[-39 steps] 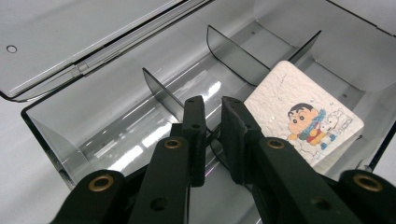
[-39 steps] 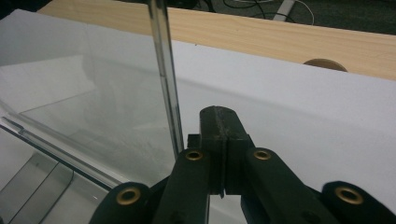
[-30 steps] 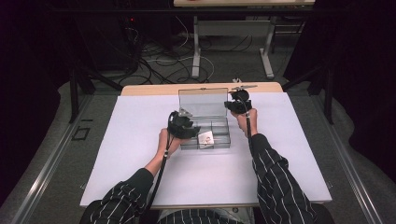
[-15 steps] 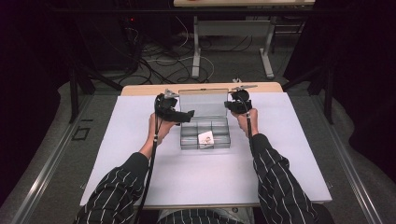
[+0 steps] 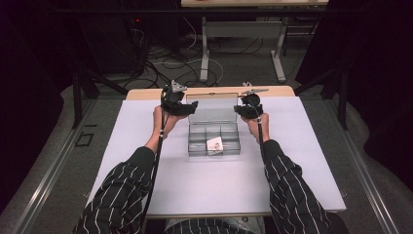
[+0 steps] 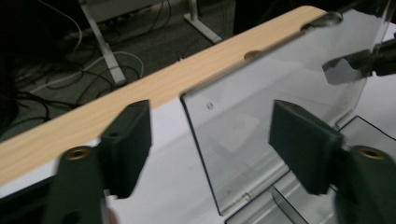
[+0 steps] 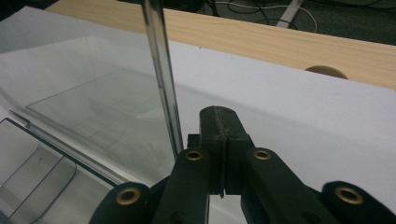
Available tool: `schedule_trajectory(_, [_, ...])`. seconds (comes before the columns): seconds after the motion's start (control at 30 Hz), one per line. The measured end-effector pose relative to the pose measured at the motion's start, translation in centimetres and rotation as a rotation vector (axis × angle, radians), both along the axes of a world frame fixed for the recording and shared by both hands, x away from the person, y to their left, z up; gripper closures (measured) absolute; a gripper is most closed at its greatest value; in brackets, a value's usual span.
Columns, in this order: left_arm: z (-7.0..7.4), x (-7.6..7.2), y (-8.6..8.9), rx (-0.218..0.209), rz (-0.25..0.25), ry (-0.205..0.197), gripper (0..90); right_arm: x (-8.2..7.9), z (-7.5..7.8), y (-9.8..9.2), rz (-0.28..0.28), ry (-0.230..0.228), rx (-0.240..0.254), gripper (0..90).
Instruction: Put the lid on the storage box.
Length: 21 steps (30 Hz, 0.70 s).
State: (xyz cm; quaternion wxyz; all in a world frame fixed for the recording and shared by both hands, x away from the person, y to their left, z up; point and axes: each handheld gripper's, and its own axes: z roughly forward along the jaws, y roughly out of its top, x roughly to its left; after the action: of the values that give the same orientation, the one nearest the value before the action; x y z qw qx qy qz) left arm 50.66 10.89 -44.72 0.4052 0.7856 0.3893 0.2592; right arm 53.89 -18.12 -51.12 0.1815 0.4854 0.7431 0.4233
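Two hand-held grippers flanking upright clear lid [image 5: 213, 108], left hand-held gripper [image 5: 187, 106] apart, right hand-held gripper [image 5: 242, 109] touching

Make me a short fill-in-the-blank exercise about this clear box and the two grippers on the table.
1. The clear box has its lid standing ____.
2. The right gripper has its jaws ____, beside the lid's edge.
3. The left gripper has jaws spread, with the lid's ____ edge in the gap between them.
4. The table's far edge, beyond the white sheet, is made of ____.

Missing words: open; shut; side; wood
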Motion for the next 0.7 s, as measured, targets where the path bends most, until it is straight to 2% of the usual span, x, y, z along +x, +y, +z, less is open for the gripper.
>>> schedule_trajectory(0.03, [0.0, 0.1, -0.1, -0.005, 0.013, -0.014, 38.7, 0.0, 0.0, 0.0, 0.0, -0.001, 0.001, 90.0])
schedule_trajectory(0.07, [0.2, 0.2, 0.0, 0.016, 0.002, 0.002, 41.8, 0.0, 0.0, 0.0, -0.002, -0.009, -0.004, 90.0])
schedule_trajectory(0.2, [0.1, 0.4, 0.1, 0.014, 0.004, -0.006, 48.9, -0.1, 0.0, 0.0, 0.005, -0.014, -0.006, 90.0])
schedule_trajectory(0.23, [0.1, 0.4, 0.1, 0.007, -0.002, 0.007, 50.4, -0.1, 0.1, 0.0, 0.001, -0.009, -0.001, 90.0])
schedule_trajectory(0.4, [0.0, 0.2, -0.2, 0.003, -0.045, 0.002, 61.3, -0.2, 0.1, 0.0, 0.003, -0.011, -0.005, 90.0])
schedule_trajectory(0.6, [0.0, -0.1, 0.4, -0.039, -0.065, 0.005, 65.9, -0.5, 0.7, -0.2, 0.006, -0.018, -0.006, 90.0])
schedule_trajectory(0.7, [0.0, -0.6, 0.5, -0.042, -0.074, 0.006, 67.2, -0.9, 1.2, -0.5, 0.02, -0.025, -0.026, 90.0])
